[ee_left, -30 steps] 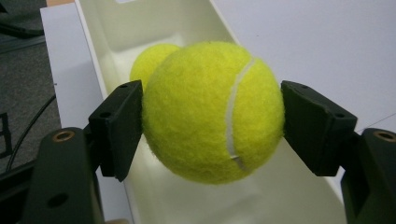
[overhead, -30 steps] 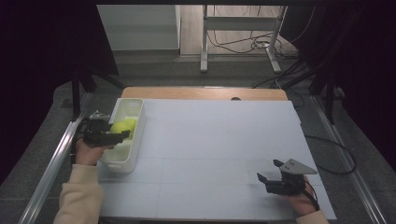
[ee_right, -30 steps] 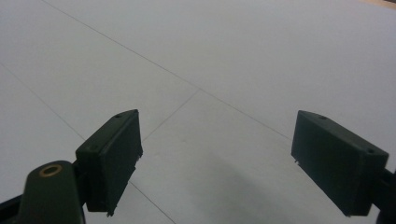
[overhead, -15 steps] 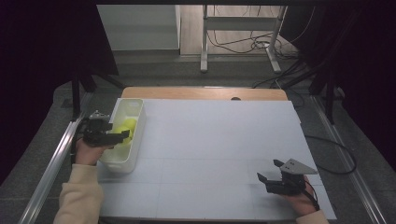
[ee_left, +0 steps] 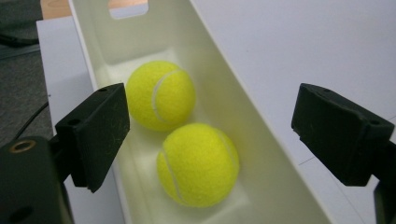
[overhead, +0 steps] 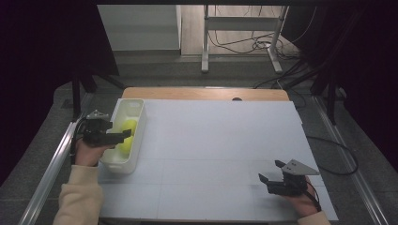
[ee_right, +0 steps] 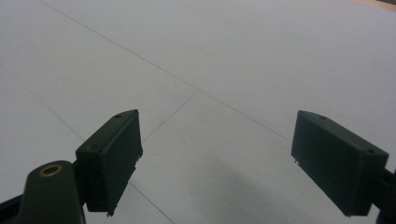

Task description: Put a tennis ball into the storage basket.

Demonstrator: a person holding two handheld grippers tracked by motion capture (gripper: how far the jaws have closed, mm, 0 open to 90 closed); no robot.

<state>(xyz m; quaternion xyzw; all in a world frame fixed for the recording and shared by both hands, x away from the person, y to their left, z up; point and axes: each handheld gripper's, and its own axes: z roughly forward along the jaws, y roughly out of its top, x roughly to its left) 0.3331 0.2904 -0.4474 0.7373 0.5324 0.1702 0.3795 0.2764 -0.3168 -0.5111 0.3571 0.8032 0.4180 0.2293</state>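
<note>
Two yellow tennis balls [ee_left: 161,95] [ee_left: 198,163] lie in a narrow white bin [overhead: 131,104] at the table's left edge. In the high view they sit one behind the other [overhead: 130,125] [overhead: 126,144]. My left gripper [overhead: 124,136] hovers over the bin's near half, open, its jaws having just opened. In the left gripper view the left gripper [ee_left: 212,116] has its jaws spread to either side of the bin wall [ee_left: 233,107], touching neither ball. My right gripper [overhead: 270,171] rests open near the front right of the table, and in the right gripper view it [ee_right: 215,149] holds nothing.
A white sheet [overhead: 216,140] covers the table, with a strip of bare wood [overhead: 202,93] at the far edge. Metal rails [overhead: 51,164] run along both sides. A desk frame and cables [overhead: 244,42] stand on the floor beyond.
</note>
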